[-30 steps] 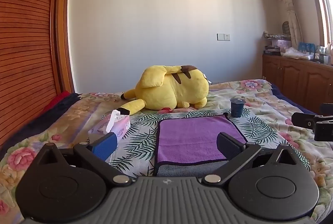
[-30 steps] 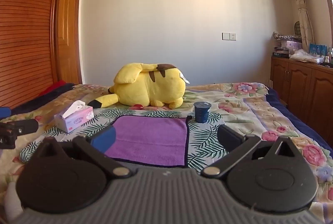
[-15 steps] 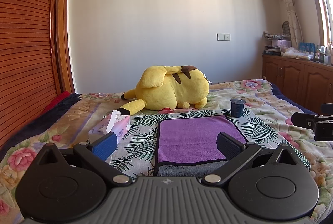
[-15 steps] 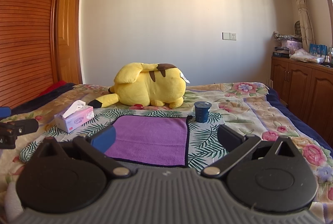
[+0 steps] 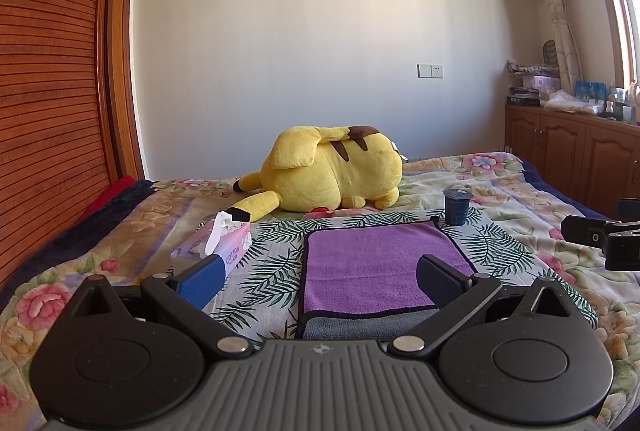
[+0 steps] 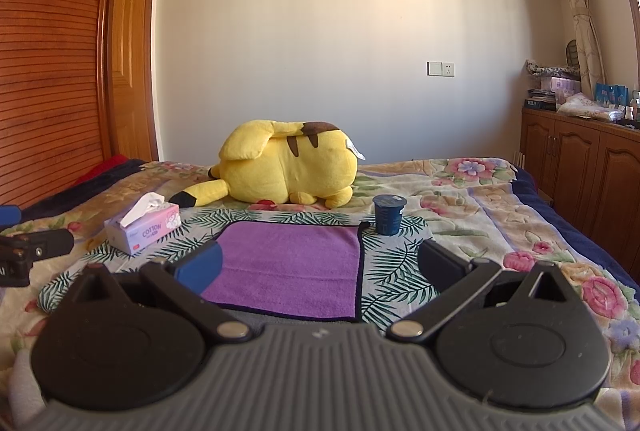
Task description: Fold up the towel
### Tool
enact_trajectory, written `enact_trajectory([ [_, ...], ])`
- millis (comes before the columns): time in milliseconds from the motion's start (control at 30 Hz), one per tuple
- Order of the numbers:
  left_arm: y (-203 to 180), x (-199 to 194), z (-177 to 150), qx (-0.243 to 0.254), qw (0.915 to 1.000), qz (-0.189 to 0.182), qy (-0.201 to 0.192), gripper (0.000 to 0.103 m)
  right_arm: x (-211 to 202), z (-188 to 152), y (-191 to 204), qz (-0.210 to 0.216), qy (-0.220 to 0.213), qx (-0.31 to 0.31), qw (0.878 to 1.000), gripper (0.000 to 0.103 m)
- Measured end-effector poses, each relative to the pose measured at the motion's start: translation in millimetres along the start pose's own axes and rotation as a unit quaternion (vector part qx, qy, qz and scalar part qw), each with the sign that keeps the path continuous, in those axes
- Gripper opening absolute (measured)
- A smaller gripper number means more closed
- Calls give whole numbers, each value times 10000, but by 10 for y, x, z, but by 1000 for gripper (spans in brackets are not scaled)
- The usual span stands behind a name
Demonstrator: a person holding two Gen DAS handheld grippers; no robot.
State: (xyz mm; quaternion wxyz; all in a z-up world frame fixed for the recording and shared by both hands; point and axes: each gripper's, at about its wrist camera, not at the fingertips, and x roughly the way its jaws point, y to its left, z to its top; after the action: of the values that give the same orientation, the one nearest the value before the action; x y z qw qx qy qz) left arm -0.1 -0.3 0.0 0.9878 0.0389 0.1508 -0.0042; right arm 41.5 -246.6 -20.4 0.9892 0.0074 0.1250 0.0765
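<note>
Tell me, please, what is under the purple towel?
The purple towel lies on a leaf-patterned cloth spread over the floral bedcover. A grey layer shows at its near edge. Anything directly beneath it is covered.

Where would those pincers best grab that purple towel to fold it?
Probably the two near corners of the purple towel, one per gripper, coming in low from the near side. It lies flat, its near edge closest, and both grippers are open and apart from it.

The purple towel [image 5: 380, 267] lies flat on the bed, near edge folded over grey.
</note>
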Motion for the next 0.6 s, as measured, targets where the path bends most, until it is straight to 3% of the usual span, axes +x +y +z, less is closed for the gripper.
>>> enact_trajectory([
  [600, -1, 0, 0, 6, 10000, 4, -1, 87, 3, -4, -2, 3, 4, 1, 10000, 103],
])
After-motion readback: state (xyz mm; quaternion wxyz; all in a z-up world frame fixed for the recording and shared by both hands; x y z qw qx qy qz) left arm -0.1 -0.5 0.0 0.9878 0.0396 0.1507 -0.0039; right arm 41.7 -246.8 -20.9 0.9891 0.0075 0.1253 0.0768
